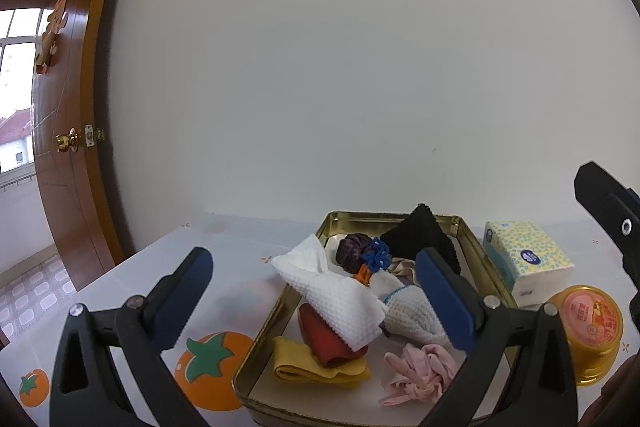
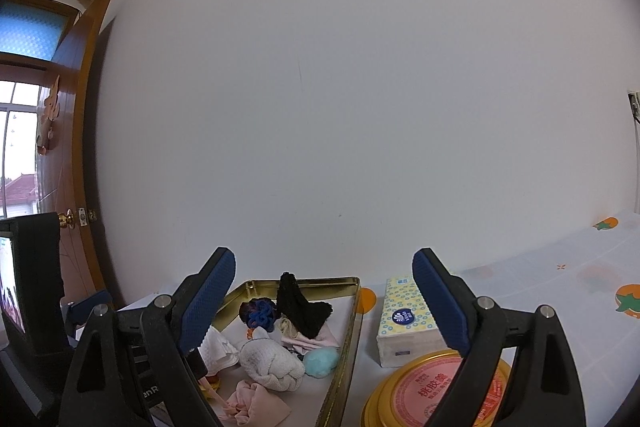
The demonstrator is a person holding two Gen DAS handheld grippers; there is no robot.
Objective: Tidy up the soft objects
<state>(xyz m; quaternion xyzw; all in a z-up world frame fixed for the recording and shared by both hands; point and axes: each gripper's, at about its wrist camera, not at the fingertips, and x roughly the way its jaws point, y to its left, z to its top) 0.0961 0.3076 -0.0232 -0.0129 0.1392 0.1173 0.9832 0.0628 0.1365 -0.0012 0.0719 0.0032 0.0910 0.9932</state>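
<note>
I hold two grippers over a table covered in a white cloth printed with orange fruit. Farthest left, my left gripper hangs with its blue-padded jaws spread wide and nothing between them, angled slightly down toward a shallow gold tin tray. The soft things already sit inside that tray: a yellow folded cloth and a red roll at the near left, a white waffle cloth draped above them, a pink scrunched fabric at the near right, a dark purple scrunchie and a black cloth at the far end. Right of the tray stands a tissue pack, then a round gold tin with a pink lid. My right gripper also stands wide open and empty, pointing level above the tray's right side. I judge the gathering nearly done; the next move likely calls for lowering one gripper onto a loose piece and tidying it, perhaps also the tissue pack.
</note>
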